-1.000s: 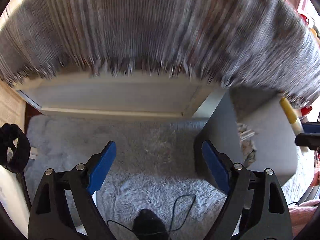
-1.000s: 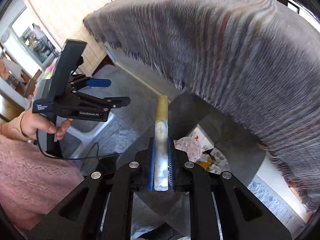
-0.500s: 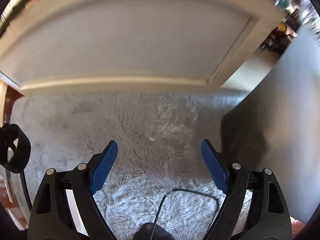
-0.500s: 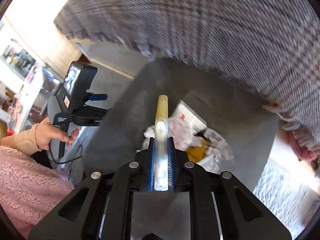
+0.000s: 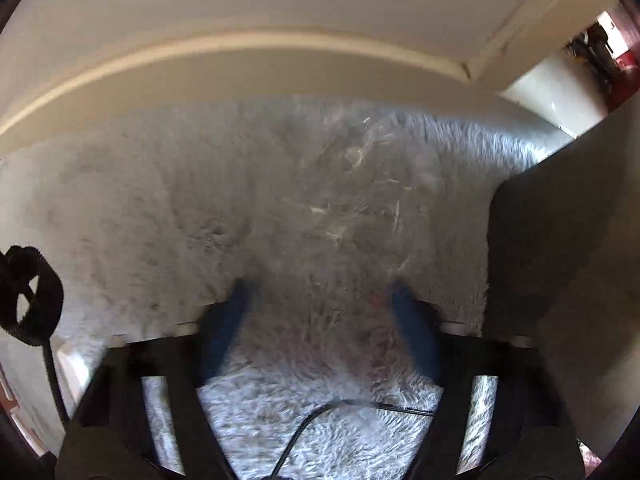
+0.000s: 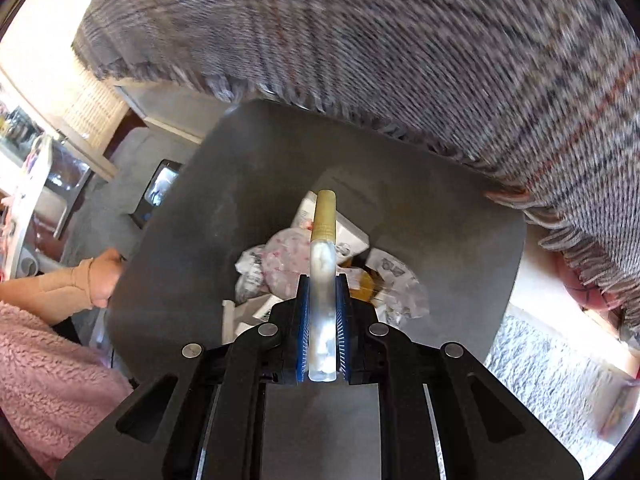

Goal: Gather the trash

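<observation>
Clamping a clear tube [image 6: 323,280] with a yellow cap in the right gripper [image 6: 323,312], hovering over the grey bin [image 6: 192,240] of crumpled wrappers [image 6: 276,264]. Closing the left gripper [image 5: 322,296] on nothing, pointing down at the shaggy grey rug [image 5: 200,200] beside the bin.

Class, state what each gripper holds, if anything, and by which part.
Right gripper clamps a clear tube by its lower body. Left gripper, jaws closing, holds nothing visible.
</observation>
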Tool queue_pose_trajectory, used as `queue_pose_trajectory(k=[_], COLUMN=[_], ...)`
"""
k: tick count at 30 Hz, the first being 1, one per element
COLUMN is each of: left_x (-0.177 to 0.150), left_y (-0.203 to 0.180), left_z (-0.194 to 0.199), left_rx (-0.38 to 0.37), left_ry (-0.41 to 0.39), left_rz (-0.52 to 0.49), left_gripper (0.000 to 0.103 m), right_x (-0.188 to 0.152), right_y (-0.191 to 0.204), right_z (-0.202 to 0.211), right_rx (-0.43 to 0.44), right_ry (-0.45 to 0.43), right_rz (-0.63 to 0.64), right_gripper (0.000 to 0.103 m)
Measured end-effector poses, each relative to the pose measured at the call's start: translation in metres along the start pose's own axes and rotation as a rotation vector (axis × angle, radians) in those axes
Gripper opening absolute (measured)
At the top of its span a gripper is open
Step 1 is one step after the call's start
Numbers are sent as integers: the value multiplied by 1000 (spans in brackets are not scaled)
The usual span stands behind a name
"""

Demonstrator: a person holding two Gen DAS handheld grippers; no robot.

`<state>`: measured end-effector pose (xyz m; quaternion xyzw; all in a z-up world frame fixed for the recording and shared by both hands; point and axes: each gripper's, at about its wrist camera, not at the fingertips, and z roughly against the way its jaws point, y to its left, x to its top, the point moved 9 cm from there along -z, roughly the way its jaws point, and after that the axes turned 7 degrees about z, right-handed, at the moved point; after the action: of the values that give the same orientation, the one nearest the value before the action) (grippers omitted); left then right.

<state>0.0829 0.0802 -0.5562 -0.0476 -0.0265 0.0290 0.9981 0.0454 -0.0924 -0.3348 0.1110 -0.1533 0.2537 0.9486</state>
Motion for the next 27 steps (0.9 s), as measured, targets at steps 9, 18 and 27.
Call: queue_pose_trajectory(k=[9,18,27], left_x=[5,10,2], left_y=[11,-8,-46], left_z=[19,146,251], left_rx=[-10,-24,-45], left_ry=[-22,-250,-431], left_rz=[19,-36,-141], left_gripper=[0,0,0], right_x=[-1,-2,-6], right_y=[-6,-4,-12], right_z=[8,26,48], right_rx=[-5,-10,-48], right_ry=[-20,-59,-71], right_rz=[-20,-31,-51], right_gripper=[14,14,14])
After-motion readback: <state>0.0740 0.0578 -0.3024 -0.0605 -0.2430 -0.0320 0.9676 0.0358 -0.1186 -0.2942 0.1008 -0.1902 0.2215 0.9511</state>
